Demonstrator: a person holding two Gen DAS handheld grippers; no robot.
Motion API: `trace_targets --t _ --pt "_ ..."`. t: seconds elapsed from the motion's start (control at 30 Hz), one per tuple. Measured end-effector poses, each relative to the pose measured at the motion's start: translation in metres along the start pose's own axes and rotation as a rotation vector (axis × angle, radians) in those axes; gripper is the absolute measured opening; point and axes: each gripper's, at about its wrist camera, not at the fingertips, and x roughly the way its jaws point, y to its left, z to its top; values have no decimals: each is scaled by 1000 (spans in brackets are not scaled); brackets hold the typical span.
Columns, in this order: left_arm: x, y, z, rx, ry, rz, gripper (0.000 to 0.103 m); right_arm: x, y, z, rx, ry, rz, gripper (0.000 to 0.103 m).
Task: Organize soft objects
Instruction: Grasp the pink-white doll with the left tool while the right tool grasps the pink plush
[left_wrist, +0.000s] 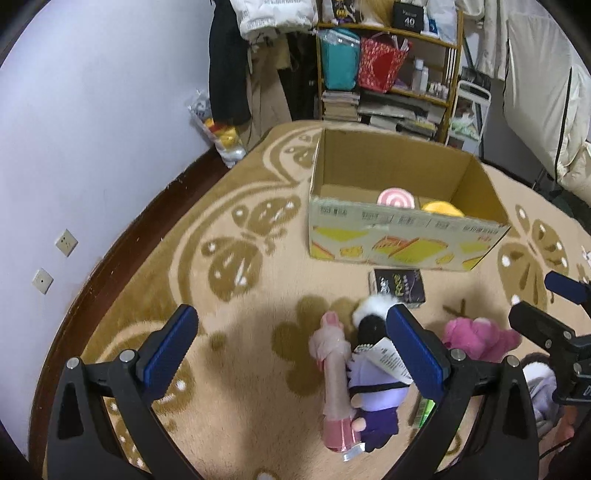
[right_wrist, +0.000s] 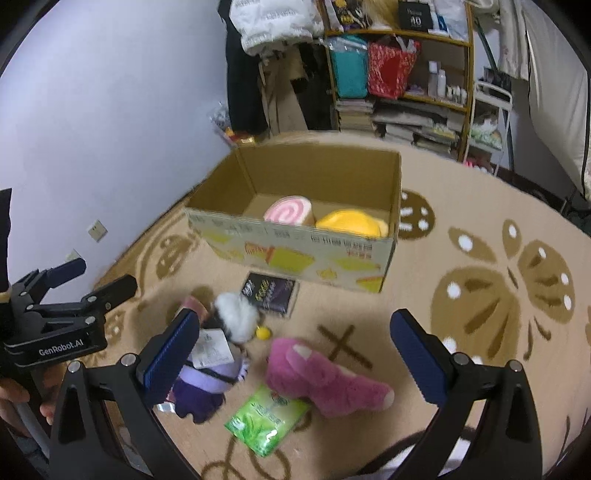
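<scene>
Left gripper (left_wrist: 291, 339): hovering over the rug with its blue-padded jaws spread wide and gripping nothing; in the right wrist view it is showing at 9 o'clock (right_wrist: 96, 280).
Right gripper (right_wrist: 295, 350): also hanging wide apart and empty above the toys; in the left wrist view it is poking in at 3 o'clock.
Doll (left_wrist: 373, 373): lying between the left jaws, toward the right one, with a white fluffy hat, black hair, purple dress and a paper tag; in the right wrist view (right_wrist: 218, 369) it is sitting just beside the left finger.
Pink tube (left_wrist: 336, 384): lying lengthwise against the doll's left side, touching it.
Pink plush (right_wrist: 325, 376): sprawling between the right jaws, at 3 o'clock of the doll.
Green packet (right_wrist: 267, 421): lying at 6 o'clock of the pink plush, its corner tucked under it.
Dark packet (right_wrist: 269, 295): resting at 12 o'clock of the doll, just before the box.
Box (right_wrist: 295, 254): standing open at 12 o'clock beyond the toys, holding a pink swirl roll (right_wrist: 288, 214) and a yellow plush (right_wrist: 351, 221) side by side.
Rug (right_wrist: 498, 258): stretching under everything, beige with brown butterflies.
Shelf (right_wrist: 402, 74): standing cluttered at 12 o'clock by the wall.
</scene>
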Motion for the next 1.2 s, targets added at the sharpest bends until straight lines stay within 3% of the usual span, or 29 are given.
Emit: trace_targets --t 0.53,1.2 --pt "47 -3 -16 32 147 18 101 59 -13 -26 46 228 18 102" --pt "89 -2 -28 46 288 58 101 111 -18 -44 93 411 -21 99"
